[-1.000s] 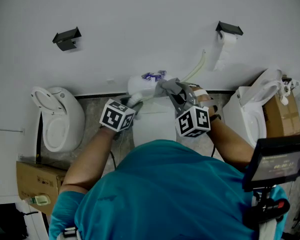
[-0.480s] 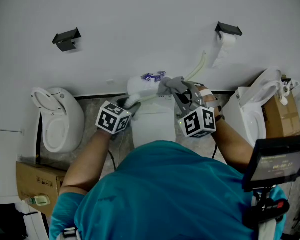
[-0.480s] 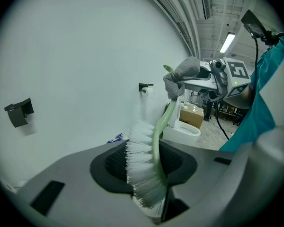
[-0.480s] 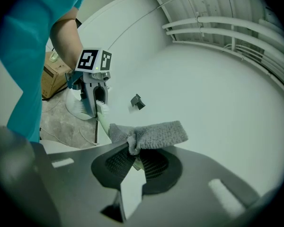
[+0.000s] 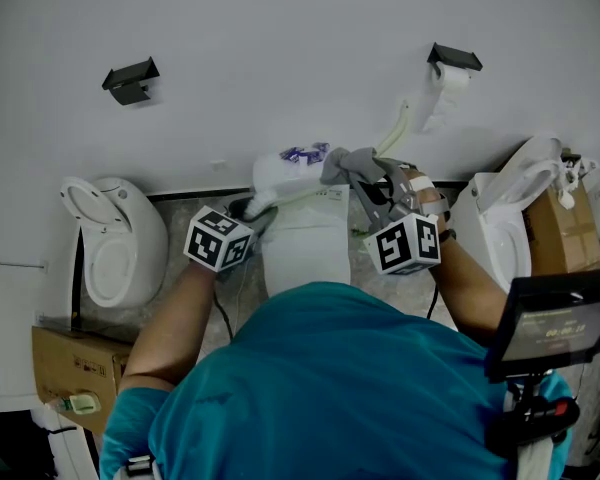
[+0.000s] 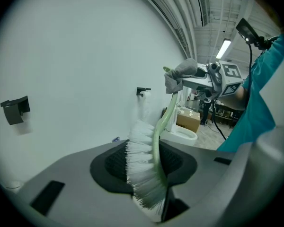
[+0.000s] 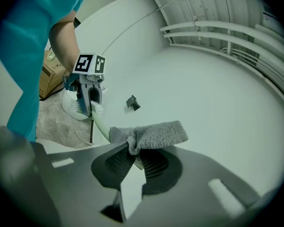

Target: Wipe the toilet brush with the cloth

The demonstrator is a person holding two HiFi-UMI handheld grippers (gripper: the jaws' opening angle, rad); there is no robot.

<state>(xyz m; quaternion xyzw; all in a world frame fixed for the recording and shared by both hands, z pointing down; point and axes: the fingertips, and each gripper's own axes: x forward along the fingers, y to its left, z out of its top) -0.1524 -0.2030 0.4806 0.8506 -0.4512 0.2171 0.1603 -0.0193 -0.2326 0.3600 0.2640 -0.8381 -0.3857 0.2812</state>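
Pinching nubby grey cloth (image 7: 156, 134) over curved, pale-green, white-bristled toilet brush (image 6: 141, 162)

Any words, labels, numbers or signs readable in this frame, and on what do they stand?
No text can be read.
Screen: faint lit lines, too blurred to read.
White pack: purple print, too small to read.
Marker cubes: black-and-white square patterns only, no letters or numbers.

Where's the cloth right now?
Head view, right of centre: the grey cloth is pinched in the jaws of the right gripper, folded over the handle of the toilet brush, above the middle toilet.
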